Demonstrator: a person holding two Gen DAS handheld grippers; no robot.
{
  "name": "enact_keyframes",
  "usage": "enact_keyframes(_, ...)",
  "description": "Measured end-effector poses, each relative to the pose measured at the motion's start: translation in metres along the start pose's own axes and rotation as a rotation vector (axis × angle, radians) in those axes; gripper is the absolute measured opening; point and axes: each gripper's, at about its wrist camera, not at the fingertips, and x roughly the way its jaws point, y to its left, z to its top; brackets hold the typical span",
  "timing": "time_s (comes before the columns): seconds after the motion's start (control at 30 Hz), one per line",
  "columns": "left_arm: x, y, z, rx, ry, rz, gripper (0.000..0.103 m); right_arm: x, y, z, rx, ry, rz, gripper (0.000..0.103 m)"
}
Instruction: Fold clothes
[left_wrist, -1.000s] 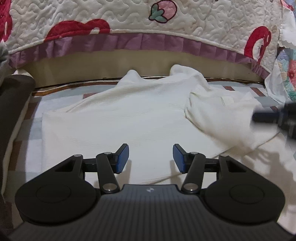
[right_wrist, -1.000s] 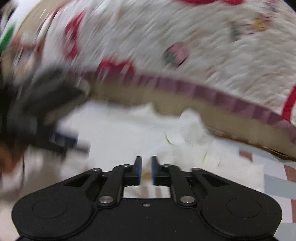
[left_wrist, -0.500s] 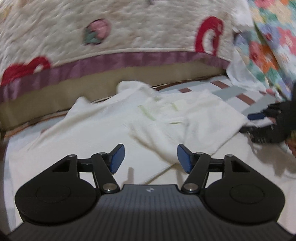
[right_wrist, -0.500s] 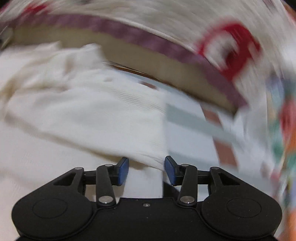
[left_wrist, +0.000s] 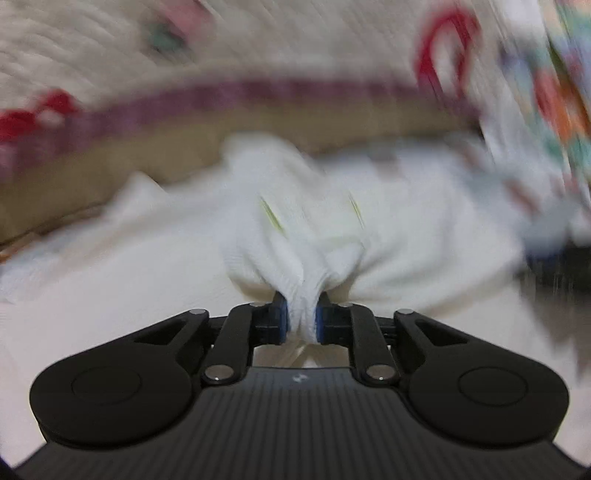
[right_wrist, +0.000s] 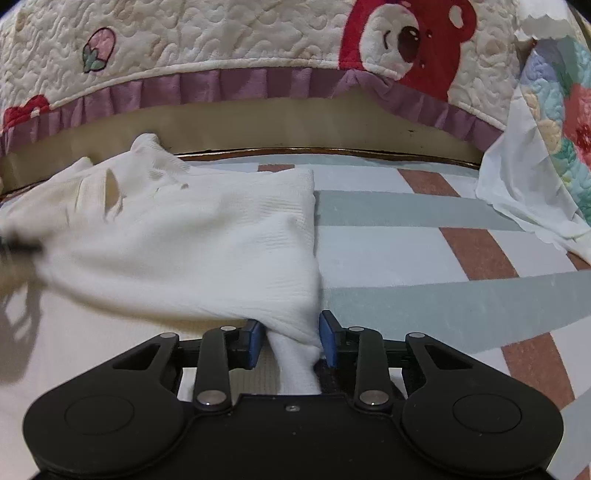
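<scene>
Both tongs closed onto white garment (right_wrist: 184, 243); quilt (right_wrist: 240, 44) behind.

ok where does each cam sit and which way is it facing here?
Left wrist: on the left gripper, facing forward over the white garment toward the quilted bedspread; jaws shut on a bunched fold; picture blurred.
Right wrist: on the right gripper, facing the same bedspread over the striped sheet; garment edge between its jaws, not fully closed.
Shared: garment, bedspread with purple ruffle.
</scene>
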Motion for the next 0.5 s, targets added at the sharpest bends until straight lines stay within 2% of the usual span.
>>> enact_keyframes(0.03, -0.020, 0.008, 0.003, -0.033, -0.060, 0.038, 0.014, 0.000, 0.001, 0.000, -0.012, -0.001, 0.001, 0.034)
enact_keyframes(0.07, -0.040, 0.018, 0.000, -0.113, -0.100, 0.073, 0.016, 0.000, 0.002, 0.000, -0.023, -0.002, 0.002, 0.034)
enact_keyframes(0.1, -0.057, 0.027, -0.004, -0.190, -0.132, 0.103, 0.024, 0.000, 0.003, 0.000, -0.035, -0.003, 0.003, 0.033)
enact_keyframes(0.13, -0.060, 0.033, -0.014, -0.238, -0.098, 0.104, 0.042, -0.001, 0.003, 0.000, -0.040, -0.002, 0.004, 0.032)
enact_keyframes(0.17, -0.061, 0.039, -0.024, -0.281, -0.058, 0.102, 0.049, -0.002, 0.003, 0.000, -0.045, 0.000, 0.005, 0.032)
enact_keyframes(0.23, -0.044, 0.047, -0.039, -0.298, 0.072, 0.080, 0.049, -0.002, 0.003, -0.001, -0.050, -0.002, 0.002, 0.031)
enact_keyframes(0.3, -0.036, 0.059, -0.048, -0.376, 0.133, 0.090, 0.050, -0.003, 0.004, -0.002, -0.050, -0.007, -0.004, 0.031)
enact_keyframes(0.4, -0.038, 0.068, -0.044, -0.422, 0.112, 0.065, 0.052, -0.003, 0.006, -0.003, -0.050, -0.016, -0.014, 0.031)
enact_keyframes(0.5, -0.034, 0.070, -0.035, -0.391, 0.075, 0.115, 0.064, -0.004, 0.008, -0.005, -0.050, -0.024, -0.023, 0.032)
